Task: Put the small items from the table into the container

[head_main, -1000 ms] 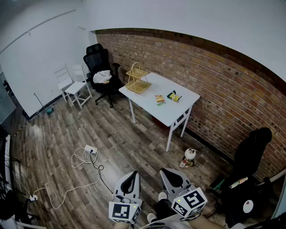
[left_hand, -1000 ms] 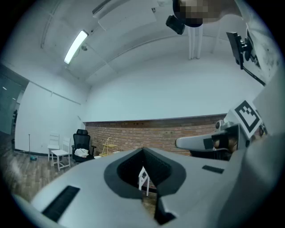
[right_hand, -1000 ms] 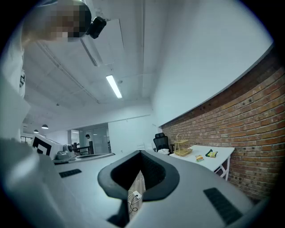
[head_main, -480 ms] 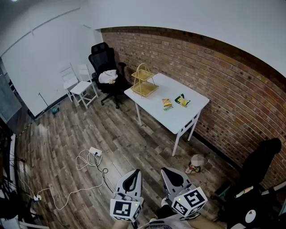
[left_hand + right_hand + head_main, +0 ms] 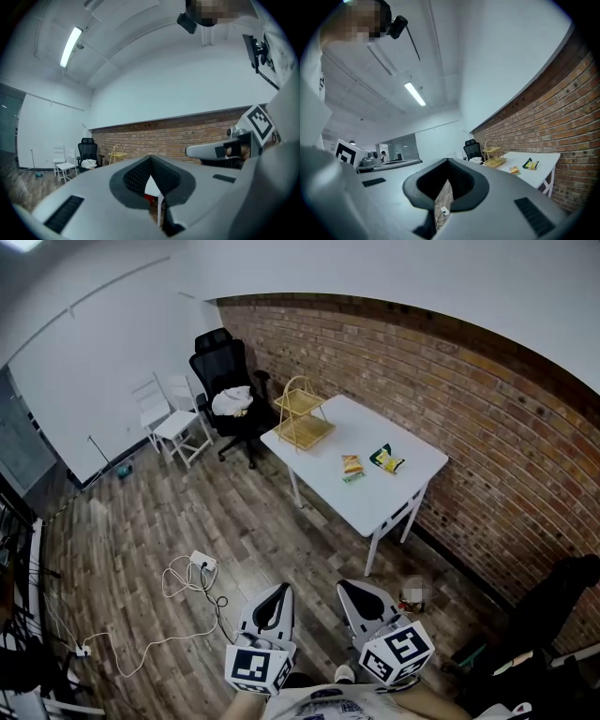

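One cable point(image 5: 185, 577) on floor point(image 5: 262, 531) near table point(image 5: 375, 498)

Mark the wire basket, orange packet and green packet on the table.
wire basket point(image 5: 307, 432), head view, bare lower tray
orange packet point(image 5: 352, 466), head view, packet's middle
green packet point(image 5: 385, 460), head view, packet's middle

No words or numbers can be read anywhere. The orange snack packet point(image 5: 352, 466) and the green snack packet point(image 5: 386, 459) on the far white table point(image 5: 394, 493) carry print too small to make out.
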Demonstrator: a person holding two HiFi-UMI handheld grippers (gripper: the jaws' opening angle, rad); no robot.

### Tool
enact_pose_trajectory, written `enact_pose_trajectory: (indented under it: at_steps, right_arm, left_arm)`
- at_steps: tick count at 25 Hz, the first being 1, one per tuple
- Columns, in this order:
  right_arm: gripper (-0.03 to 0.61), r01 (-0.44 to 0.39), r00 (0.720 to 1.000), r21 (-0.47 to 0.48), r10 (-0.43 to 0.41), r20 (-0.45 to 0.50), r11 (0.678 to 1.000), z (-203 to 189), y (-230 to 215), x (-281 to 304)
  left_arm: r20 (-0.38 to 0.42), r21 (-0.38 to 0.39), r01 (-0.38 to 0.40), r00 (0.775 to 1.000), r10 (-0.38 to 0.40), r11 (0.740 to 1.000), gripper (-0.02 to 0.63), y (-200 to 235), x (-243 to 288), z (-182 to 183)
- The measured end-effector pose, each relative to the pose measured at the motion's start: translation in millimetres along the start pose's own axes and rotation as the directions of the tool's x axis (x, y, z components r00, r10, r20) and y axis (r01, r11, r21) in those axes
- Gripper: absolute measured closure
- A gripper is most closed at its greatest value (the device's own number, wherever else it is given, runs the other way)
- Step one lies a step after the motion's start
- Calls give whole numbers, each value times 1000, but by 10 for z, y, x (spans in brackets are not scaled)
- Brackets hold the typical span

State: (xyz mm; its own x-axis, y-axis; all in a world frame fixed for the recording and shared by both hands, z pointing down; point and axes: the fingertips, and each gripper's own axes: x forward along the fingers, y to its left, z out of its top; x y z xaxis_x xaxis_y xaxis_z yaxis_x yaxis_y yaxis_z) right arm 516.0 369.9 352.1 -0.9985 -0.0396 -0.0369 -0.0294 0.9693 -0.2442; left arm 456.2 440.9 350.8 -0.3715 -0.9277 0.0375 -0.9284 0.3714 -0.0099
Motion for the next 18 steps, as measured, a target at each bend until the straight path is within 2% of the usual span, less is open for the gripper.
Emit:
enact_pose_trajectory:
  at_steps: [9,18]
  right_arm:
    - [560,14,1000,19,-14,-17,1000,-50,-447,311]
    - [560,61,996,5,-61,-58,998,-130,-907,1287]
  left_arm:
    - [-12,-10,3,1000,-3,1000,561,156,484,-102]
    - [0,-39,20,1000,-20,999,561,913,1284,-187]
